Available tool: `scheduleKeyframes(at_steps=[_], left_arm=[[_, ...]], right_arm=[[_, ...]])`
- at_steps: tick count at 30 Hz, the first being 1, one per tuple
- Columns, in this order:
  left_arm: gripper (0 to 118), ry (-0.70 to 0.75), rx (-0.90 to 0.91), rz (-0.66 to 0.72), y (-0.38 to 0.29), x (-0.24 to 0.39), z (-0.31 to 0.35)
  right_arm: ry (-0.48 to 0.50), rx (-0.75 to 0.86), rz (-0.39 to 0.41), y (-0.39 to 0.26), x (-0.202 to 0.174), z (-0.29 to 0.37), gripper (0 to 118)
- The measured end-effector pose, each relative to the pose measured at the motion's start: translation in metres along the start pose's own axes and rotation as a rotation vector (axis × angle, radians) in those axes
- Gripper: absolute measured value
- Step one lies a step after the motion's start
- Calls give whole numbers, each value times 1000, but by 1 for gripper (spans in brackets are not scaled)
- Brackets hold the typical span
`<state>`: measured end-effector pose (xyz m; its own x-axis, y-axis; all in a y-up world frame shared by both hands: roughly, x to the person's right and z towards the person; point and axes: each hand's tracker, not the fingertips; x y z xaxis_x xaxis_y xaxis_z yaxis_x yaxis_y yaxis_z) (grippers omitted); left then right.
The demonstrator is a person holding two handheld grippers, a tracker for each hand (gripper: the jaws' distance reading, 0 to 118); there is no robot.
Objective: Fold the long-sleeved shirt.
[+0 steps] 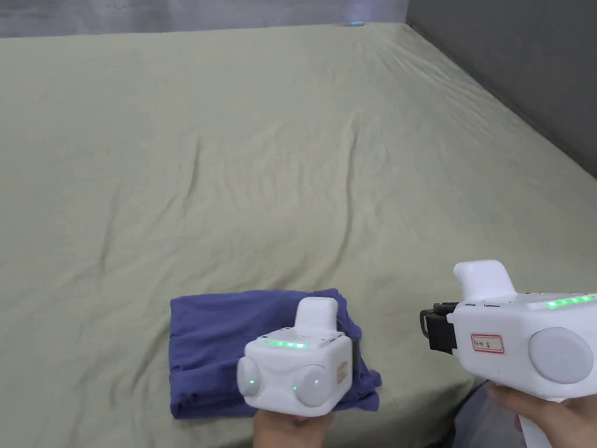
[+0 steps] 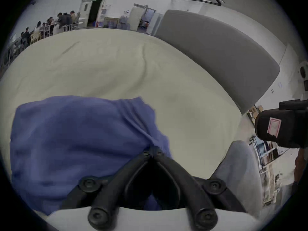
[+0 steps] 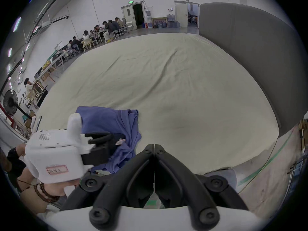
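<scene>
A blue long-sleeved shirt [image 1: 216,344] [image 2: 75,134] [image 3: 106,119] lies folded into a rough rectangle near the front edge of the bed, with its right side bunched into pleats. My left gripper [image 2: 153,150] [image 3: 120,139] is shut at that bunched right edge, and the pleats run into its tips. In the head view its white body [image 1: 297,373] hides the jaws. My right gripper [image 1: 425,328] [image 3: 154,146] hovers to the right of the shirt above bare sheet, its jaws shut with nothing between them.
A pale green sheet [image 1: 291,146] covers the wide bed, wrinkled across the middle. A grey padded panel [image 1: 524,76] runs along the right side. Beyond the bed, people sit at tables [image 3: 100,33], and a black fan [image 3: 10,103] stands at the left.
</scene>
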<state>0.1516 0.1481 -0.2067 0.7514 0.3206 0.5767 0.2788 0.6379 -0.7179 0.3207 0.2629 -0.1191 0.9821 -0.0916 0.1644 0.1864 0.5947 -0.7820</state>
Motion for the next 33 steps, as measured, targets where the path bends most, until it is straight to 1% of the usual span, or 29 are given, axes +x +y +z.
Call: scheduleKeyframes(at_steps=[2,4,5,7,8,9,11,12,14,15,16,17,18,19,20,21,22,23,24,25,26,27,28,30,33], left_arm=[[0,6,-3,-27,2,7,-8],[0,-8,-11,-13,9,3,1],[0,-78,6,37,12,-1,11],[0,-167,87,129,16,-23,41],[0,-173,109,155,18,-34,58],[0,-142,130,169,19,-46,74],[0,-103,190,210,17,-76,106],[0,-79,200,248,16,-93,121],[0,-45,218,321,12,-126,143],[0,-36,187,380,11,-145,152],[0,-42,173,429,8,-161,159],[0,-57,192,473,4,-179,165],[0,-52,198,501,-1,-193,170],[0,-31,191,505,-2,-201,172],[0,-9,184,501,-5,-210,174],[0,-13,181,512,-8,-217,175],[2,-15,175,532,-10,-223,176],[14,-38,178,576,-13,-225,174],[50,-72,173,606,-16,-231,171],[89,-97,164,632,-18,-235,167],[110,-136,140,655,-20,-239,159],[114,-140,139,675,-21,-239,155],[114,-157,134,686,-21,-239,150],[114,-220,107,714,-22,-241,133],[114,-309,81,781,-25,-243,107]], right_arm=[[-10,-4,-7,-1,1,0,2],[-9,-7,-16,-2,2,-1,2],[-3,-3,-30,-1,1,-2,2],[85,19,-68,2,-2,-4,2],[146,32,-101,5,-5,-7,2],[209,47,-137,9,-9,-11,2],[319,53,-178,18,-20,-23,2],[354,39,-183,22,-28,-32,2],[417,25,-167,29,-43,-53,2],[465,-1,-171,31,-48,-67,2],[515,-37,-188,32,-50,-82,2],[532,-75,-225,32,-51,-96,2],[526,-114,-253,30,-52,-111,2],[524,-141,-262,28,-51,-122,2],[484,-166,-251,26,-50,-132,2],[419,-188,-222,23,-50,-139,2],[374,-208,-192,20,-49,-145,2],[333,-223,-159,18,-48,-149,2],[297,-227,-131,15,-46,-152,2],[294,-225,-125,13,-43,-154,2],[330,-215,-153,11,-39,-152,2],[356,-215,-204,11,-37,-151,2],[347,-222,-211,12,-36,-152,2],[343,-221,-171,11,-37,-153,2],[353,-225,-187,11,-34,-156,2]])
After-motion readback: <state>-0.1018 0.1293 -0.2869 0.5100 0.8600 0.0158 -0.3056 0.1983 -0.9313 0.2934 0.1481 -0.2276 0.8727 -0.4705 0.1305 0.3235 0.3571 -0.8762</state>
